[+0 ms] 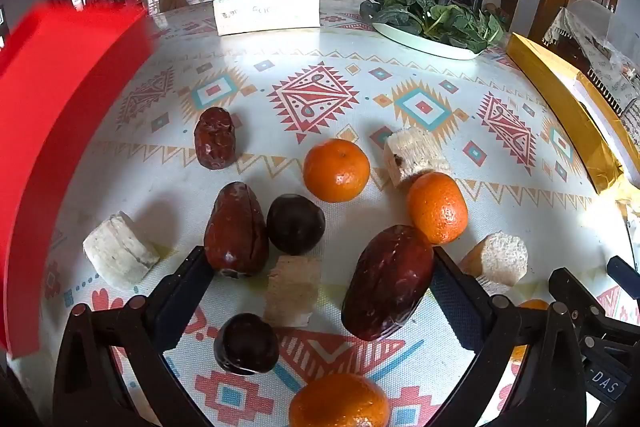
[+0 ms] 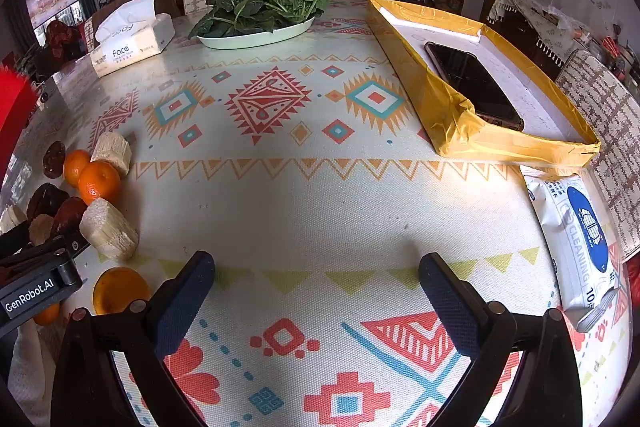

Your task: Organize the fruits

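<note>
In the left wrist view, fruits lie scattered on the patterned tablecloth: three red dates (image 1: 387, 282) (image 1: 236, 229) (image 1: 215, 138), dark round fruits (image 1: 295, 224) (image 1: 245, 343), tangerines (image 1: 336, 170) (image 1: 437, 207) (image 1: 339, 403), and pale sugarcane chunks (image 1: 119, 254) (image 1: 413, 155) (image 1: 497, 258). My left gripper (image 1: 320, 267) is open, its fingers on either side of the nearest date, a small cane piece (image 1: 292, 289) and a dark fruit. My right gripper (image 2: 316, 279) is open and empty over bare cloth; the fruit pile (image 2: 98, 183) lies to its left.
A red box (image 1: 60, 131) stands at the left. A tissue box (image 2: 128, 43) and a plate of spinach (image 2: 256, 31) sit at the back. A yellow-taped tray (image 2: 460, 131) holding a phone (image 2: 472, 83) and a wipes pack (image 2: 576, 243) lie on the right.
</note>
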